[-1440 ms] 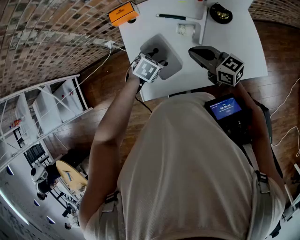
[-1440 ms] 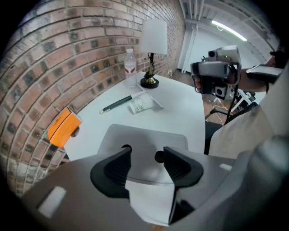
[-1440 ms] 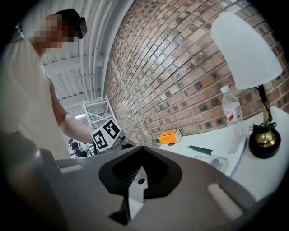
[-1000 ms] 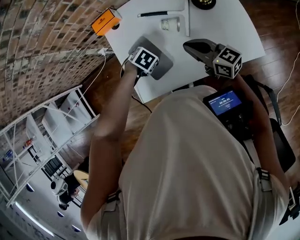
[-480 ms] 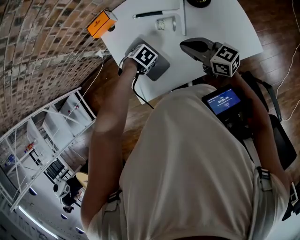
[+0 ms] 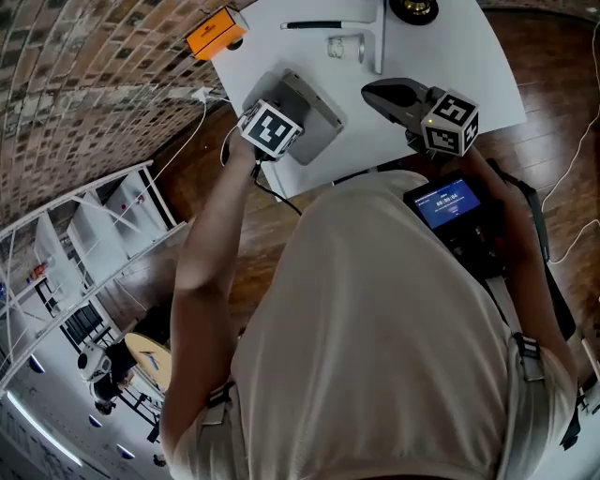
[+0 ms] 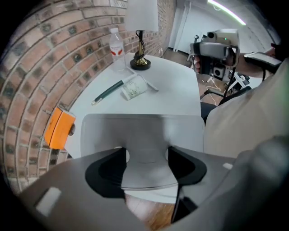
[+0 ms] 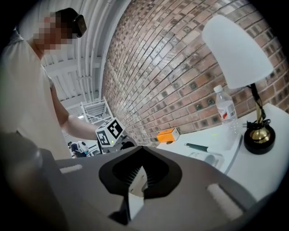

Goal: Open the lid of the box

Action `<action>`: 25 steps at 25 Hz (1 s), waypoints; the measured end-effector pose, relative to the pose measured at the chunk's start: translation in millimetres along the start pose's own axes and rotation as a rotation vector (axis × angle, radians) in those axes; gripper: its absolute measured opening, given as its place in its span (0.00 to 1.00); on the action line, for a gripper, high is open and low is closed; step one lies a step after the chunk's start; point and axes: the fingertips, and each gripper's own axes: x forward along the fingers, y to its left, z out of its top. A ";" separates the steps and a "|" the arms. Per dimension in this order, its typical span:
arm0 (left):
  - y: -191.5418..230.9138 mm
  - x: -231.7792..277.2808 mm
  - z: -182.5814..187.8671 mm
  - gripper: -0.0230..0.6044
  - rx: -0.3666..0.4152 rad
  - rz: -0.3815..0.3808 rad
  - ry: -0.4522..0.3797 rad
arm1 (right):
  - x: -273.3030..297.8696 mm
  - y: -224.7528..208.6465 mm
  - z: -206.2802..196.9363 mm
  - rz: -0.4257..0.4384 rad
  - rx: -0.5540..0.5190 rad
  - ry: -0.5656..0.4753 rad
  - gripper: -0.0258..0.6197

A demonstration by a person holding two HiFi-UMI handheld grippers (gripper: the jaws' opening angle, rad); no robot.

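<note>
A flat grey box sits near the front left corner of the white table [image 6: 450, 56]. Its lid [image 6: 309, 111] is tilted up at the near edge. My left gripper [image 6: 279, 122] grips that near edge; in the left gripper view the lid [image 7: 143, 135] fills the gap between the jaws, which are closing on it, pads against its sides [image 7: 145, 163]. The box's base is hidden under the lid. My right gripper [image 6: 377, 92] hovers over the table to the right of the box, shut and holding nothing [image 8: 134, 189].
An orange carton [image 6: 217, 32] lies at the table's back left corner, with a pen [image 6: 328, 25], a small roll [image 6: 342, 47] and a lamp base [image 6: 412, 9] further back. A water bottle [image 7: 116, 47] stands by the brick wall. A white rack [image 6: 94, 225] stands on the floor to the left.
My left gripper has pulled back toward the table's front edge, and the lid's near edge has risen with it. The right gripper has barely moved.
</note>
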 end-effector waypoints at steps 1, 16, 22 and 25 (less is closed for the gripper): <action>1.6 -8.0 -8.6 0.50 -0.014 0.014 -0.018 | 5.1 2.7 0.3 0.015 -0.007 0.010 0.04; -26.3 80.5 -143.0 0.50 -0.117 -0.051 0.138 | 41.7 50.8 -14.4 0.101 -0.073 0.150 0.04; -23.6 102.8 -155.6 0.51 -0.049 -0.037 0.254 | 25.6 49.7 -18.4 0.055 -0.057 0.145 0.04; -25.4 104.2 -155.5 0.52 -0.040 -0.048 0.257 | 23.7 49.6 -21.4 0.053 -0.056 0.146 0.04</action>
